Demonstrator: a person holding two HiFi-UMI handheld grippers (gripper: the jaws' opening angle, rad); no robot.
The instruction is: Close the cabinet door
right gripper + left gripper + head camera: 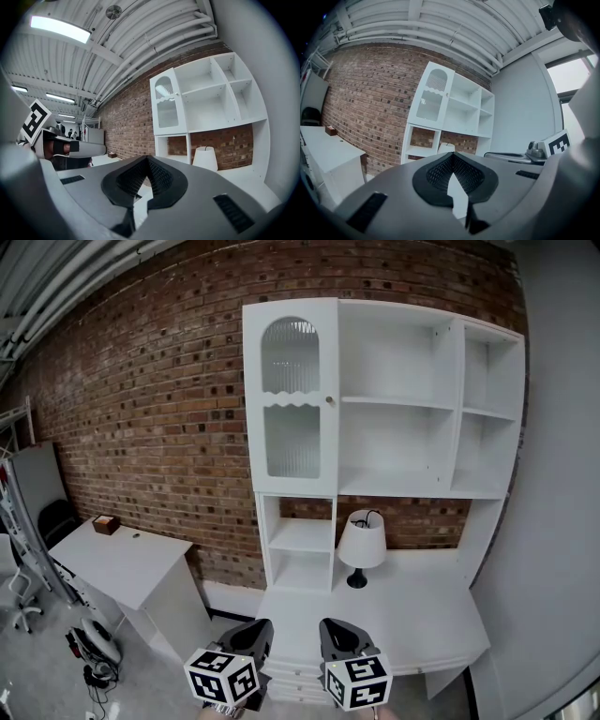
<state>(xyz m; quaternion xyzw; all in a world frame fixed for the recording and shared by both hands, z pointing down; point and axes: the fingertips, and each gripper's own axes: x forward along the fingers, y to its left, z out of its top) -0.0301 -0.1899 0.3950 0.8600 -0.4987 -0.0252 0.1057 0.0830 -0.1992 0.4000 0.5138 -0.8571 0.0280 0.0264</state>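
jaws together near desk edge (450, 659), cabinet door (291, 399) well apart.

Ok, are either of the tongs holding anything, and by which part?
Nothing is held: left tongs and right tongs are both shut and empty, away from the cabinet door.

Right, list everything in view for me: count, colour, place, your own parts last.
brick wall: one, red-brown, behind the furniture
shelf unit: one, white, against the wall
cabinet door: one, white with ribbed glass, upper left of the shelf unit
desk: one, white, under the shelves
lamp: one, white shade on black base, on the desk
side table: one, white, left of the desk
small box: one, brown, on the side table
left gripper: one, black, fingers together, empty, bottom centre
right gripper: one, black, fingers together, empty, beside it
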